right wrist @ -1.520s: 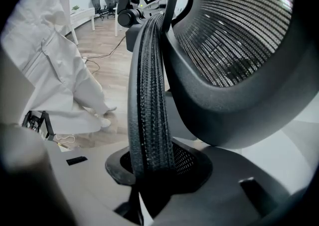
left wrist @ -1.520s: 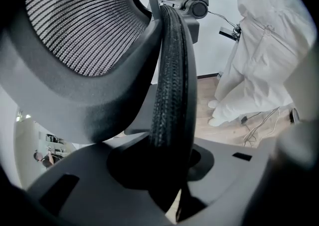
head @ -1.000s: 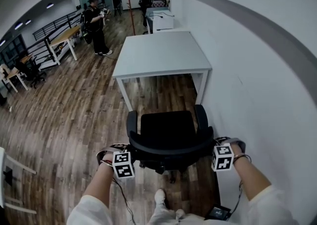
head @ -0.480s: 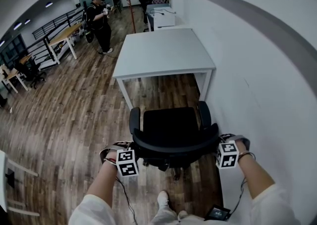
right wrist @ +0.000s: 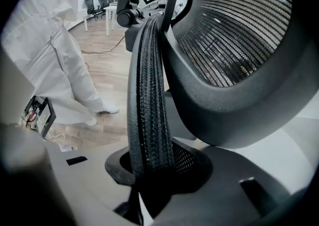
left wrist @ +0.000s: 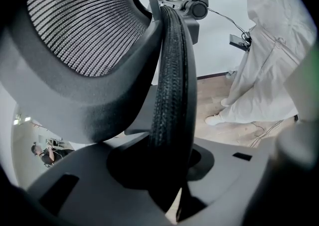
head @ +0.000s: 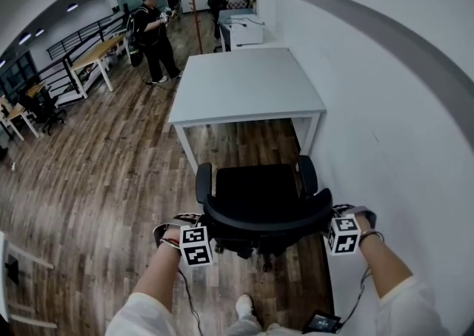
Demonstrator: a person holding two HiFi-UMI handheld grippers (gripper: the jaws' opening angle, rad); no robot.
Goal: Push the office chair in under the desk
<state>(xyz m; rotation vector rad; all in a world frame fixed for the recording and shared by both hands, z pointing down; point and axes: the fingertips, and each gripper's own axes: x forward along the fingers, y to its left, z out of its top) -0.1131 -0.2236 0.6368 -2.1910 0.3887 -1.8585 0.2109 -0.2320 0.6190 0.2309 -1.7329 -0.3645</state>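
Head view: we see a black office chair [head: 255, 192] on the wood floor [head: 111, 164]. A white desk surface [head: 248, 83] stands just beyond the chair, whose seat is not yet under it. Our left gripper [head: 205, 237] and right gripper [head: 333, 228] meet the chair's backrest [head: 266, 217] at either end.

Left gripper view: jaws clenched on the backrest's ribbed rim [left wrist: 172, 95].

Right gripper view: jaws likewise grasp that rim.

A person [head: 154, 35] is seen standing on the wooden floor [head: 96, 164] at far left. A coat stand [head: 195, 10] is placed just right of them, farther off.
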